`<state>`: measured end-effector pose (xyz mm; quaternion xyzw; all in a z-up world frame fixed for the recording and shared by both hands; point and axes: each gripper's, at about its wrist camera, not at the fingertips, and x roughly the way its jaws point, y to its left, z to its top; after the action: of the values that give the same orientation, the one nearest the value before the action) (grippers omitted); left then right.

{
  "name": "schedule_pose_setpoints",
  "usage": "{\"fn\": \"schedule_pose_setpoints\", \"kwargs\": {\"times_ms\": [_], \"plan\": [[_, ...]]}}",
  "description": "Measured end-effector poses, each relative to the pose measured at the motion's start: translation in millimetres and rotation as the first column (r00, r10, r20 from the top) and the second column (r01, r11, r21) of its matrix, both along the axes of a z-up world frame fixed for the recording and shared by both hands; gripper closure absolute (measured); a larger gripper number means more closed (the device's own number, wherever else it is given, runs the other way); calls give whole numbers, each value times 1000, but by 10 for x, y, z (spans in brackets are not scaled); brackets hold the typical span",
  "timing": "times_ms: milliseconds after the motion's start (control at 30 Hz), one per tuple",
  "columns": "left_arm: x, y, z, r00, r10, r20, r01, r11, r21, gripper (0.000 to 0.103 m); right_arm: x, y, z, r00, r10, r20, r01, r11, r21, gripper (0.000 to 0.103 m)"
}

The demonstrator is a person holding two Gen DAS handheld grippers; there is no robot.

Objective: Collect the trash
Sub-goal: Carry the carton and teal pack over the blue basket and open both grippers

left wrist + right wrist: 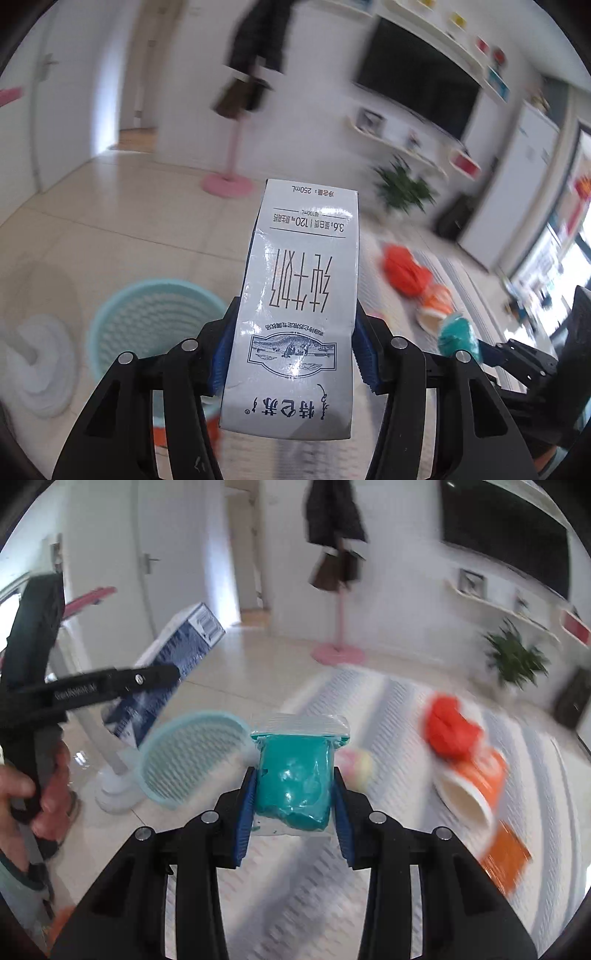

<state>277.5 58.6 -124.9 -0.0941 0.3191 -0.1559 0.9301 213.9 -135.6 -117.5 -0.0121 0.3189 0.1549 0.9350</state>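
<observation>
My left gripper (291, 350) is shut on a white milk carton (299, 295) and holds it up in the air, to the right of the light blue waste basket (147, 321). My right gripper (293, 805) is shut on a clear bag of teal putty (295, 775), held above the striped rug beside the basket (192, 753). In the right wrist view the carton (173, 664) and the left gripper (110, 686) show at the left. In the left wrist view the teal bag (456, 334) shows at the right.
On the grey striped rug (388, 720) lie a red crumpled bag (450, 727), an orange paper cup (476, 786), an orange wrapper (506, 856) and a pale yellow-pink ball (356, 766). A white fan base (40, 365) stands left of the basket. A pink coat stand (338, 650) and a potted plant (517, 657) stand farther back.
</observation>
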Motion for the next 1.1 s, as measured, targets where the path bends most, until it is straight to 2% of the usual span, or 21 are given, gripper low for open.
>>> {"fn": "schedule_pose_setpoints", "kwargs": {"times_ms": [133,233,333,433,500,600,700,767,800,833,900,1033,1100], "plan": [[132,495,-46,993,118,-20,-119,993,-19,51,265,526,79,998,67,13,-66,998,-3,68],[276,839,-202,980,188,-64,-191,981,-35,50,523,881,2,996,87,-27,-88,996,-7,68],[440,1070,-408,964,240,-111,-244,970,-19,50,853,1149,-191,991,93,-99,-93,996,0,68],[628,1239,-683,945,275,-175,-277,961,9,50,1150,1289,-469,974,92,-208,-85,996,40,68],[693,1343,-854,938,277,-207,-279,960,19,50,1298,1382,-668,963,50,-263,-48,999,11,68],[772,1436,-1068,930,281,-238,-277,959,51,50,1398,1448,-848,956,31,-291,-39,999,-24,67],[824,1487,-1248,925,274,-264,-272,961,43,49,1444,1482,-941,954,22,-301,-35,999,-37,66],[867,1496,-1322,922,277,-271,-274,960,50,48,1495,1497,-981,950,15,-311,-27,999,-36,62],[883,1490,-1343,918,287,-274,-280,958,65,41,1519,1500,-984,950,8,-312,-21,999,-39,56],[884,1472,-1363,913,298,-277,-288,954,79,32,1501,1512,-975,953,10,-303,-23,999,-39,55],[882,1496,-1394,911,301,-284,-293,954,70,27,1484,1540,-915,959,24,-283,-37,999,-40,55],[817,1522,-1377,909,297,-292,-299,953,40,27,1417,1477,-813,969,37,-244,-49,998,-44,55],[754,1496,-1271,921,285,-267,-291,956,16,27,1346,1412,-737,976,31,-216,-40,998,-38,55]]}}
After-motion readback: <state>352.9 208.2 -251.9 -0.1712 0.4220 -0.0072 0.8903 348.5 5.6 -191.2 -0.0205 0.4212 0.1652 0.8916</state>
